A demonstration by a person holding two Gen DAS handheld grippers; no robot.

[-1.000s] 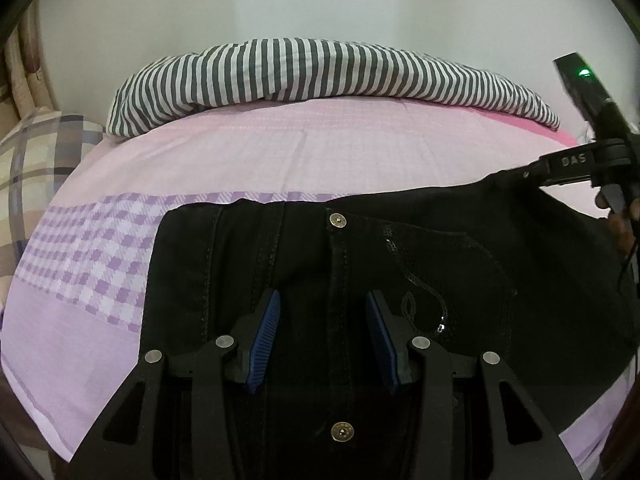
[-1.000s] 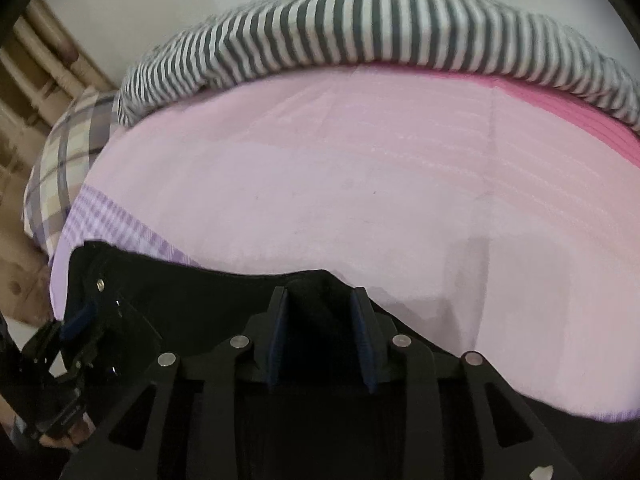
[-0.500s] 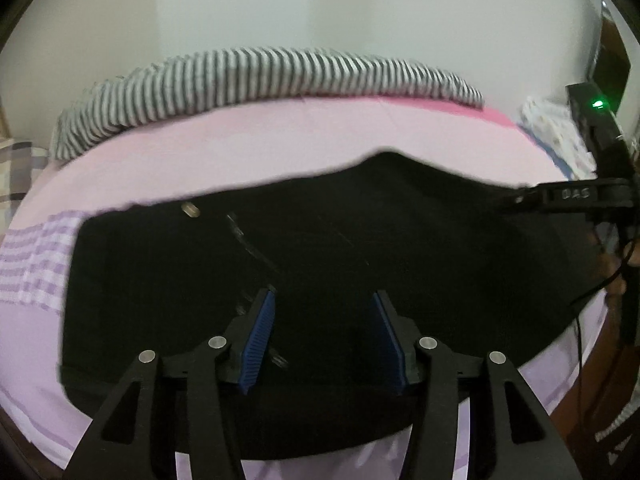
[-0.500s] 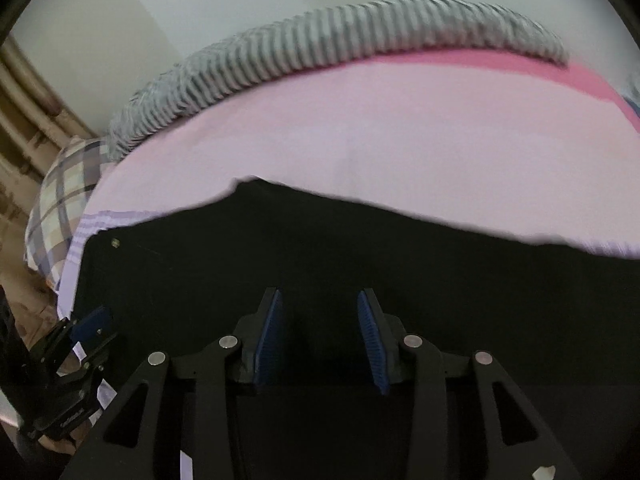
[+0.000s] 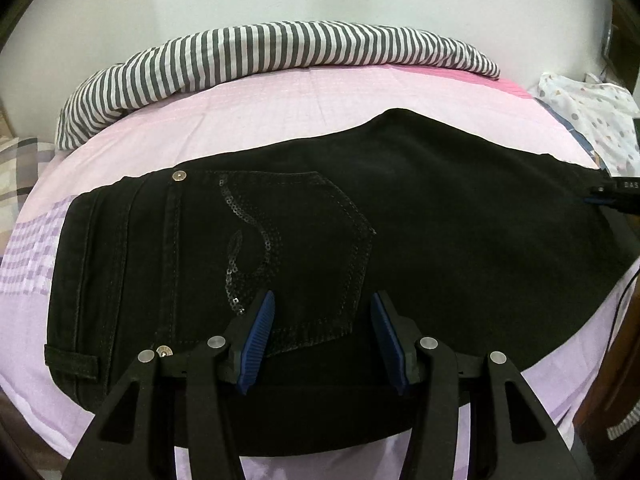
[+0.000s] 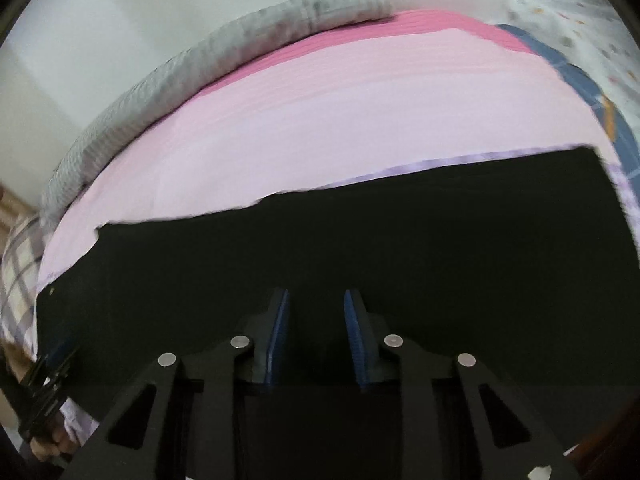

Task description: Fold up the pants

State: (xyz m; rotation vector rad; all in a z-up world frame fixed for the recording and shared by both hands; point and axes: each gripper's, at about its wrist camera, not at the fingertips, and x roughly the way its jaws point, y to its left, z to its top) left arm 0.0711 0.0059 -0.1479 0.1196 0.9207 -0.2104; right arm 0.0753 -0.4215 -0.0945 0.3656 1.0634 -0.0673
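Note:
Black pants [image 5: 420, 216] lie flat across the near part of a pink and lilac bed [image 5: 320, 112], waistband to the left, a sequinned back pocket [image 5: 304, 240] facing up. My left gripper [image 5: 322, 300] is open and empty, hovering over the pocket near the pants' front edge. The pants fill the lower half of the right wrist view [image 6: 360, 248], which is blurred. My right gripper [image 6: 316, 296] is open and empty above the leg part. Its tip shows at the right edge of the left wrist view [image 5: 616, 196].
A grey and white striped blanket [image 5: 280, 56] lies along the far side of the bed by the wall. A checked pillow [image 5: 16, 168] sits at the left. A spotted white cloth [image 5: 592, 112] is at the right, and dark wooden furniture [image 5: 608, 380] stands by the near right.
Both grippers have pulled back and away from the pants, so more of them shows. The right gripper, shut on the fabric a second ago, has let go and opened. The pants now lie flat.

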